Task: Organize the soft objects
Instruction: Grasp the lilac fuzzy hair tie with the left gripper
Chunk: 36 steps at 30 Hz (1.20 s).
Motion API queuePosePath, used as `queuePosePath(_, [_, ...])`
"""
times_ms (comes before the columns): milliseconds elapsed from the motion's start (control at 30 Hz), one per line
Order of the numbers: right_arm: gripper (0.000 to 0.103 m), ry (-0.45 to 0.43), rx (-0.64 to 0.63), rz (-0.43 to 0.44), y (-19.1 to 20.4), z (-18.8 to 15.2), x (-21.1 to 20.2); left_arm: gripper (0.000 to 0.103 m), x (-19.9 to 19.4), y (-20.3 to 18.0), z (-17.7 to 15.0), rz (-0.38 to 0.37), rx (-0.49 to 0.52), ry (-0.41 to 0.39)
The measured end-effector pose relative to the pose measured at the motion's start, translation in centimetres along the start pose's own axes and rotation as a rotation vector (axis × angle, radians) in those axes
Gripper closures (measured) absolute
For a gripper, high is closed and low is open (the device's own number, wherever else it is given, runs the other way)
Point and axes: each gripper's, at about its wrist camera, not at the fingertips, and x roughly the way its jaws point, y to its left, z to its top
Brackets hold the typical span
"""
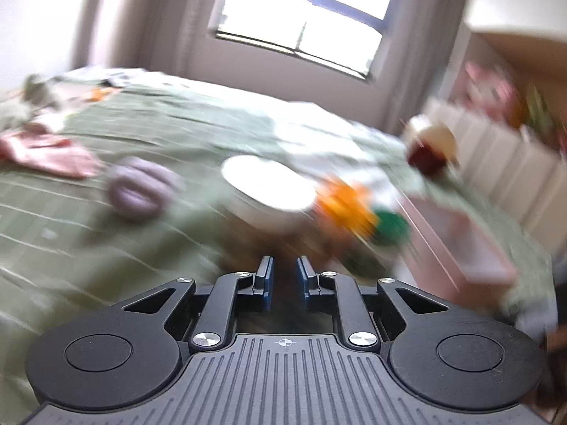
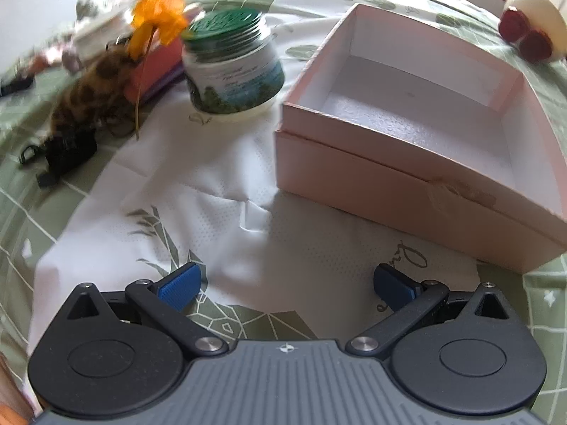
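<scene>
Leopard plush (image 2: 88, 88) — lengthwise toward jar (image 2: 232, 67) (blurred)

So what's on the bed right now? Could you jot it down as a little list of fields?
surface: green patterned bedspread
container: open pink box, nothing in it
beside box: green-lidded jar
left of jar: orange flower, leopard-print soft item
far corner: cream and red toy
left gripper: nearly shut, holds nothing
right gripper: open, empty

Black grippers (image 2: 285, 285), blue-padded fingers (image 2: 179, 285), apparently identical.
</scene>
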Motion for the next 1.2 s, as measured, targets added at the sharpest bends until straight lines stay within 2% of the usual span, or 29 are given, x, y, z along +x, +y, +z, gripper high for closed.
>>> queuePosePath(100, [0.002,0.008,0.010,0.009,0.3,0.9,-0.4,0.086,1.1,4.9,3.0,0.094,-0.170,0.001])
queuePosePath(133, [0.009,-0.009,0.013,-0.011,0.7,1.2,-0.9,0.086,1.7,6.5,3.8,0.099,-0.239,0.007])
queuePosePath(233, [0.009,-0.096,-0.056,-0.075,2.8,1.5,-3.2,0.086,3.7,10.2,5.1,0.067,-0.455,0.033])
queuePosePath(300, [0.009,-0.141,-0.079,-0.084,3.8,1.3,-4.5,0.086,4.8,11.5,5.2,0.054,-0.553,0.030])
queuePosePath(467, [0.009,-0.182,-0.069,-0.047,4.8,1.4,-5.8,0.086,6.9,13.4,5.2,0.101,-0.666,0.014])
queuePosePath(567, [0.009,-0.191,-0.069,-0.032,5.2,1.8,-5.1,0.086,7.9,13.7,5.6,0.110,-0.680,0.002])
queuePosePath(633, [0.009,-0.191,-0.074,-0.023,5.3,1.6,-5.1,0.086,9.1,13.4,6.3,0.109,-0.652,0.014])
queuePosePath(767, [0.009,-0.204,-0.099,-0.014,5.7,1.0,-5.0,0.084,11.9,11.6,8.6,0.119,-0.512,0.054])
queuePosePath(867, [0.009,-0.211,-0.118,-0.015,5.9,0.5,-4.9,0.083,14.6,9.7,9.8,0.121,-0.376,0.136])
queuePosePath(900, [0.009,-0.213,-0.126,-0.019,6.0,0.4,-4.9,0.082,15.4,9.1,10.1,0.138,-0.327,0.154])
queuePosePath(1067, [0.009,-0.215,-0.174,-0.046,6.6,-0.1,-4.4,0.081,17.9,6.5,10.5,0.328,-0.066,0.197])
queuePosePath(1200, [0.009,-0.224,-0.188,-0.038,7.0,-0.2,-4.4,0.078,18.5,4.8,9.2,0.380,0.146,0.269])
